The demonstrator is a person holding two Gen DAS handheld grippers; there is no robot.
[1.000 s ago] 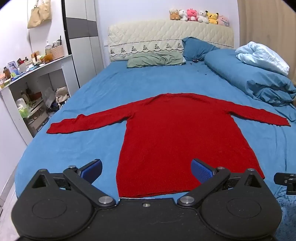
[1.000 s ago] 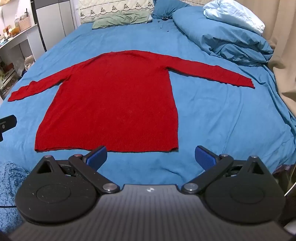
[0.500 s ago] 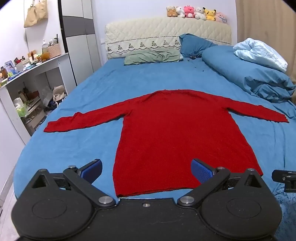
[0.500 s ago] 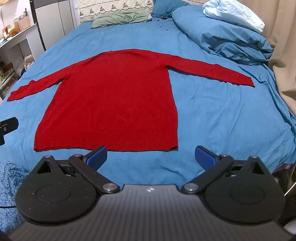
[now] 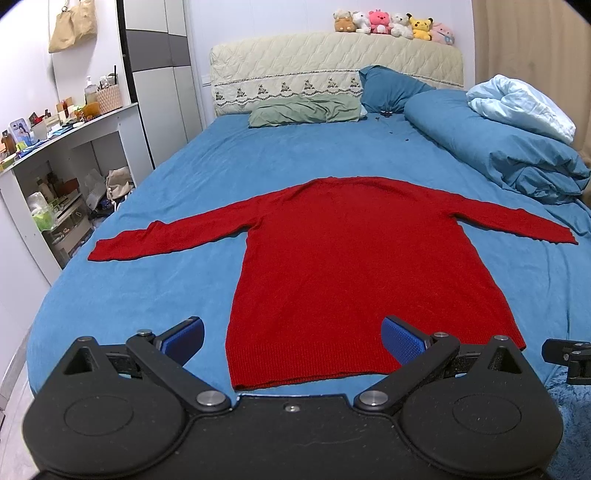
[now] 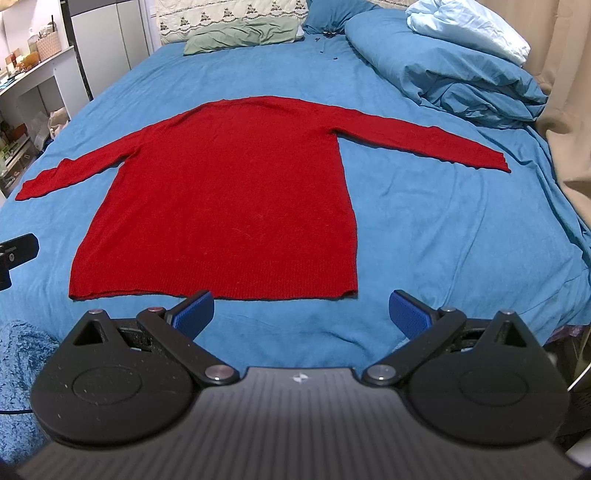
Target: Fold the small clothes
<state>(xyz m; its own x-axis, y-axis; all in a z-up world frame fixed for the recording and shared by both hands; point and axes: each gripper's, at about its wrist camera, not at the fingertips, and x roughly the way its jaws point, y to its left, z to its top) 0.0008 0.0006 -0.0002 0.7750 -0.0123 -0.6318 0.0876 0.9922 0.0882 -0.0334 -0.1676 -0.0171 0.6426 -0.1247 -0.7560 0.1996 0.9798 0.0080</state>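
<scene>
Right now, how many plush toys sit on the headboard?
6, in a row along the headboard top, left to right: brown, white, pink, white, yellow, pale pink. More could hide behind them.

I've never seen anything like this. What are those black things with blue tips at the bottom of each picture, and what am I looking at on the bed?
Those are two hand-held grippers, simple two-finger tongs that a person carries, one in each hand. Each has a wide-angle camera looking forward along its fingers, so one picture comes from the left gripper and the other from the right gripper. The blue tips are the finger pads. Both grippers are open and hold nothing. On the blue bed a red sweater lies flat, sleeves spread out, waiting to be folded. Pillows and a rolled duvet lie beyond it.
</scene>
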